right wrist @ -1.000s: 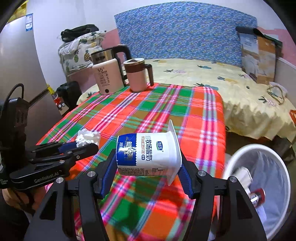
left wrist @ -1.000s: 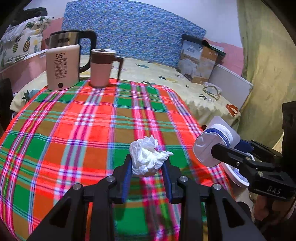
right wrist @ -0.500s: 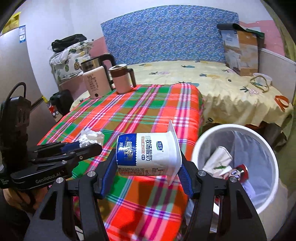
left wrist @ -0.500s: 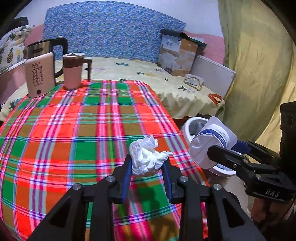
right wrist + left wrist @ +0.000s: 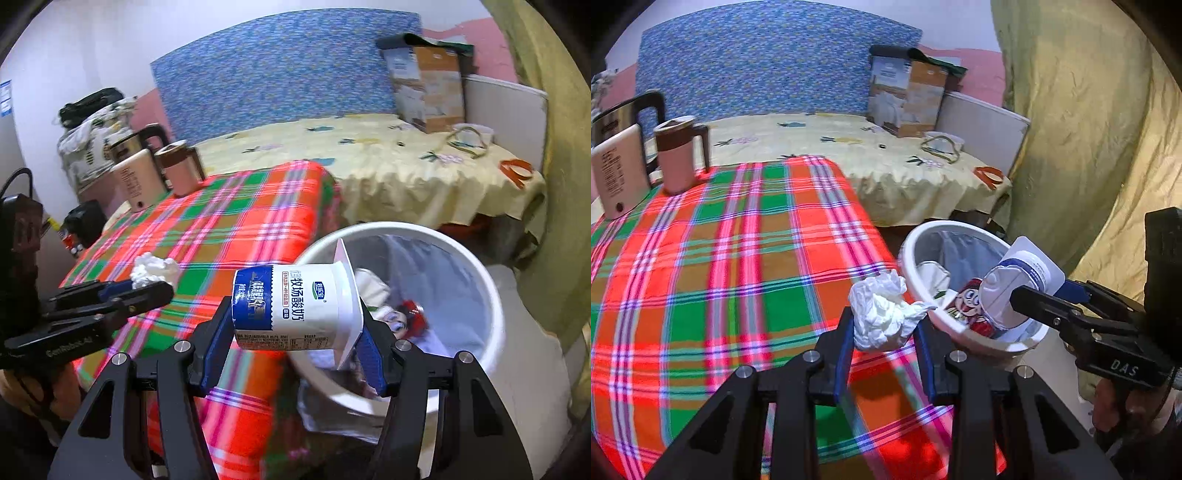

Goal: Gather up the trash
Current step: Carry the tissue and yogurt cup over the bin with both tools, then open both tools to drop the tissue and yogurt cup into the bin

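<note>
Crumpled tissue (image 5: 882, 314) sits clamped in the left tongs (image 5: 884, 354) just beside the white bin (image 5: 491, 291); the right tongs (image 5: 295, 350) grip a yogurt cup (image 5: 295, 306) over its rim. Earlier trash already lies inside; both pieces remain to drop.

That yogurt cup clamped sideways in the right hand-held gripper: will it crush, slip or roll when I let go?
The yogurt cup is thin plastic held end to end, base against one finger and rim flange against the other, so it probably flexes if squeezed harder. It looks empty, so likely light. Released lying on its side, it would probably roll in a curve unless it drops into the white bin.
</note>
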The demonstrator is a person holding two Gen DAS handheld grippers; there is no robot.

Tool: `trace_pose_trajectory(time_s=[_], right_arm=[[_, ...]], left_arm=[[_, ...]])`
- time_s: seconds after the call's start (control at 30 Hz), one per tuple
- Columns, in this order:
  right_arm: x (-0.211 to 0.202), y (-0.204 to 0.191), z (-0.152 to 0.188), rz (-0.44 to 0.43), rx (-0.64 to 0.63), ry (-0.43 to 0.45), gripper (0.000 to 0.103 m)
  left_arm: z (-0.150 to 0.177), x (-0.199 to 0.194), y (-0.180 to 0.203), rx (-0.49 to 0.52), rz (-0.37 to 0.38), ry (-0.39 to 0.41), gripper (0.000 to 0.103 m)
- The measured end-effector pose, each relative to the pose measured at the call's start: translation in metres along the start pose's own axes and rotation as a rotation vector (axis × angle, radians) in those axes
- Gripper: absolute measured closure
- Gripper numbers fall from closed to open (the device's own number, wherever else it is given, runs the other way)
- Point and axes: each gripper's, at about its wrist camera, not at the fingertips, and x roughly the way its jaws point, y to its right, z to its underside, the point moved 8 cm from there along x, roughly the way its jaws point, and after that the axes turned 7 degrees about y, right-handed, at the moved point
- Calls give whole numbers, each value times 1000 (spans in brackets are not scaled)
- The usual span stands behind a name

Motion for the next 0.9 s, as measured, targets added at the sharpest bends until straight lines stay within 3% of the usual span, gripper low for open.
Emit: trace_pose_trajectory(time_s=[0.33,0.9], right_arm=[[0,48,7,101,64,-21,41],[19,87,26,184,67,-132,40]], left_arm=[[-7,33,41,59,69,-33,71],[-8,88,84,133,152,-110,68]])
